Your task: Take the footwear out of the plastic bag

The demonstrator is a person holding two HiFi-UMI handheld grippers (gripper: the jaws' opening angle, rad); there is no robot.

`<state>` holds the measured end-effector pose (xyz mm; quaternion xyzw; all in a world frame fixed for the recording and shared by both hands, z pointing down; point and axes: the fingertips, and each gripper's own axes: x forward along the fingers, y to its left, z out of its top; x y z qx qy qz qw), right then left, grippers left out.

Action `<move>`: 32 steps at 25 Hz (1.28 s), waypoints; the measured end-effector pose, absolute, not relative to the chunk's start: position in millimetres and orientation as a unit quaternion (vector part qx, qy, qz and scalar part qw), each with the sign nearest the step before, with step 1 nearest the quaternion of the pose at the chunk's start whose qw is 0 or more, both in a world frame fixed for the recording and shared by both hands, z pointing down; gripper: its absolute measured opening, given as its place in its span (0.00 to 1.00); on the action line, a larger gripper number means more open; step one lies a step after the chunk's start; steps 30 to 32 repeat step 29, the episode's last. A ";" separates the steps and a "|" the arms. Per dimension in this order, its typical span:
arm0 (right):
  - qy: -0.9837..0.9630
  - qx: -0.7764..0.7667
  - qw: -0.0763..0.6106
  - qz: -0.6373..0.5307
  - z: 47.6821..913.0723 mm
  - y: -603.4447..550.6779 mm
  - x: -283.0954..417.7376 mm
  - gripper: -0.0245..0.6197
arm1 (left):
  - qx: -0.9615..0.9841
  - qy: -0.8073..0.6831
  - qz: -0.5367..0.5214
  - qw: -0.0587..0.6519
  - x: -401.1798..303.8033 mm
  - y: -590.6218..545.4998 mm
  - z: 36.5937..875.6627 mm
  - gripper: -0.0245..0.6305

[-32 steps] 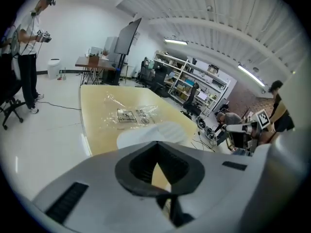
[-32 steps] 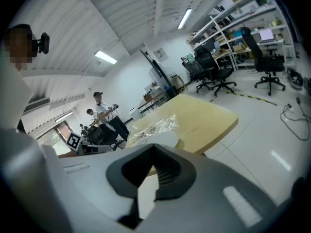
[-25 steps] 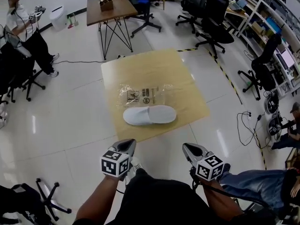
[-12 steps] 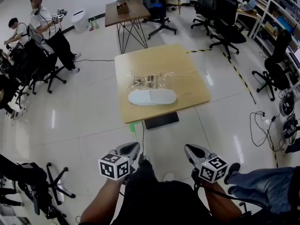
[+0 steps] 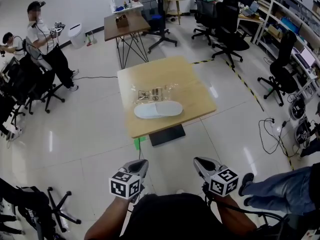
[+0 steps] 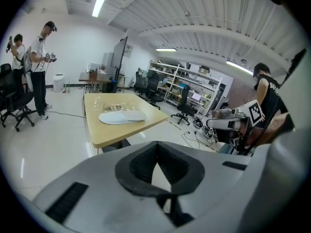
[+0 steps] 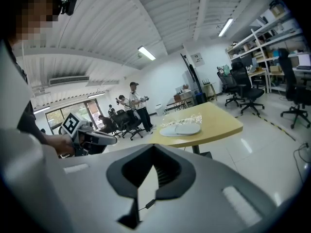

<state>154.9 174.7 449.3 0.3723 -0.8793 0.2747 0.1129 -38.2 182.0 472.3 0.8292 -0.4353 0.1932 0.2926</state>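
A pair of white slippers (image 5: pixel 158 109) lies on the square wooden table (image 5: pixel 190 89), just in front of a flat clear plastic bag (image 5: pixel 152 92) with printed labels. The slippers (image 6: pixel 121 116) and the slippers (image 7: pixel 181 129) also show far off in both gripper views. Both grippers are held low near my body, well short of the table. My left gripper (image 5: pixel 139 164) is shut with nothing in it. My right gripper (image 5: pixel 199 162) is likewise shut and empty.
A dark box (image 5: pixel 167 134) sits on the floor under the table's near edge. Office chairs (image 5: pixel 227 29) and shelves stand at the right, a second table (image 5: pixel 125 24) behind. People stand and sit at the left (image 5: pixel 46 49). A seated person's leg (image 5: pixel 280 189) is at my right.
The view has pulled back from the table, which now looks smaller and farther off. Both grippers stay shut near my body.
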 end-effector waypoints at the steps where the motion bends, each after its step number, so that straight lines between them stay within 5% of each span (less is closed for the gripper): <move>1: -0.880 0.373 0.113 0.272 447.0 175.0 150.0 0.04 | 0.833 -0.432 0.192 0.287 -41.2 181.5 468.2 0.05; 32: -0.876 0.370 0.136 0.278 447.6 201.9 109.4 0.04 | 0.844 -0.426 0.197 0.259 -79.0 185.3 468.8 0.05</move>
